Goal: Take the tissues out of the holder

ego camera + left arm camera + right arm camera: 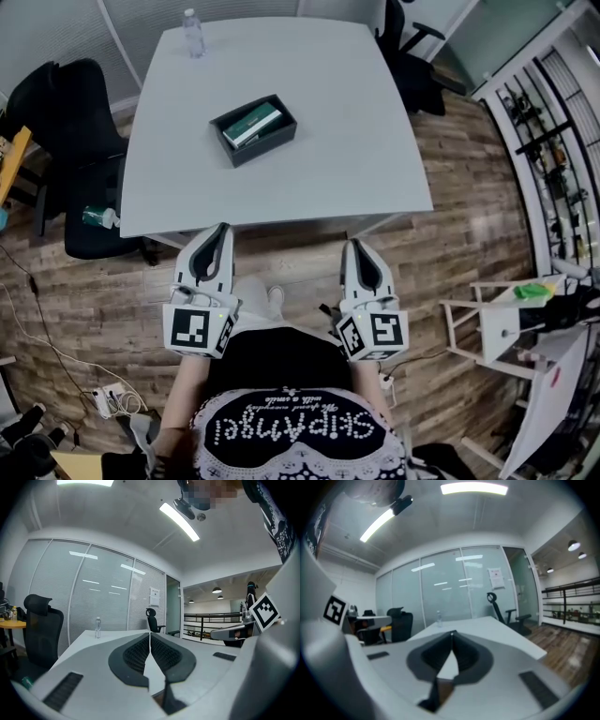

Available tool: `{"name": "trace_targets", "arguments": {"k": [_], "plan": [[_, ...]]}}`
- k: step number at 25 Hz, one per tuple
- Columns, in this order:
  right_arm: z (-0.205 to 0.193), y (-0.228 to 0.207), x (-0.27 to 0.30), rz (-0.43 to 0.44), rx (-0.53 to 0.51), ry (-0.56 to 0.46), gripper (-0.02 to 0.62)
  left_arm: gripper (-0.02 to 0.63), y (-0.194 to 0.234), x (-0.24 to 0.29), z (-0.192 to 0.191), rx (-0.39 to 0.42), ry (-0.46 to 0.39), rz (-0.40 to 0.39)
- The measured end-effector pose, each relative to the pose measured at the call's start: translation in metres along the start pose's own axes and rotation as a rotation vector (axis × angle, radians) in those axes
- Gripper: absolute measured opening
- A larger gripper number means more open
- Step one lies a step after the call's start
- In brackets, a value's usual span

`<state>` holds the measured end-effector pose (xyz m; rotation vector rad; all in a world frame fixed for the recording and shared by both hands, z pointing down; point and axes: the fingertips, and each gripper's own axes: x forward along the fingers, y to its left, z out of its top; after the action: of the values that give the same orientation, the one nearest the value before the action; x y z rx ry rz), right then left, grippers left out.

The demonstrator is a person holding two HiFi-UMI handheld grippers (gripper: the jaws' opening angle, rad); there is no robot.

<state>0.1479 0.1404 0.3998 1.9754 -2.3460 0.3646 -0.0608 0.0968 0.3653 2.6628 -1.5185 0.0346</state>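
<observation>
A black open-topped holder [254,129] stands on the white table [356,141], left of its middle. In it lies a green and white pack of tissues [251,125]. My left gripper [223,228] hovers at the table's near edge, shut with nothing in it; its tips meet [150,633]. My right gripper [353,244] is beside it, just short of the edge, also shut and empty [452,633]. Both point toward the table and stay well short of the holder. In both gripper views the jaws hide the holder.
A water bottle [193,34] stands at the table's far edge. Black office chairs sit to the left [75,131] and at the far right corner [412,56]. Shelving [548,159] and a small white stand [497,319] are on the right. Cables and a power strip [111,400] lie on the floor.
</observation>
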Motion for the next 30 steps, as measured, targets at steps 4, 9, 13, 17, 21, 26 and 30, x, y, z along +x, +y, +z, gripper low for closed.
{"name": "trace_targets", "arguments": {"k": [4, 9, 13, 17, 21, 26, 30], "plan": [[0.001, -0.004, -0.001, -0.007, 0.009, -0.002, 0.035, 0.038, -0.002, 0.005, 0.004, 0.006, -0.001, -0.004], [-0.002, -0.006, -0.001, -0.015, 0.020, 0.009, 0.035, 0.038, -0.003, 0.009, 0.004, 0.006, 0.008, -0.011], [-0.003, -0.006, 0.010, -0.017, 0.020, 0.023, 0.035, 0.038, 0.005, 0.017, 0.001, -0.002, 0.015, -0.012], [-0.002, -0.006, 0.029, -0.015, 0.016, 0.035, 0.035, 0.038, 0.018, 0.033, -0.001, -0.012, 0.019, -0.011], [0.006, -0.007, 0.056, -0.012, 0.006, 0.042, 0.035, 0.038, 0.035, 0.056, 0.001, -0.021, 0.020, -0.010], [0.022, -0.007, 0.100, -0.005, -0.005, 0.046, 0.035, 0.038, 0.061, 0.093, 0.006, -0.024, 0.025, -0.022], [0.034, -0.006, 0.132, 0.000, -0.013, 0.047, 0.035, 0.038, 0.080, 0.118, 0.011, -0.020, 0.029, -0.034]]}}
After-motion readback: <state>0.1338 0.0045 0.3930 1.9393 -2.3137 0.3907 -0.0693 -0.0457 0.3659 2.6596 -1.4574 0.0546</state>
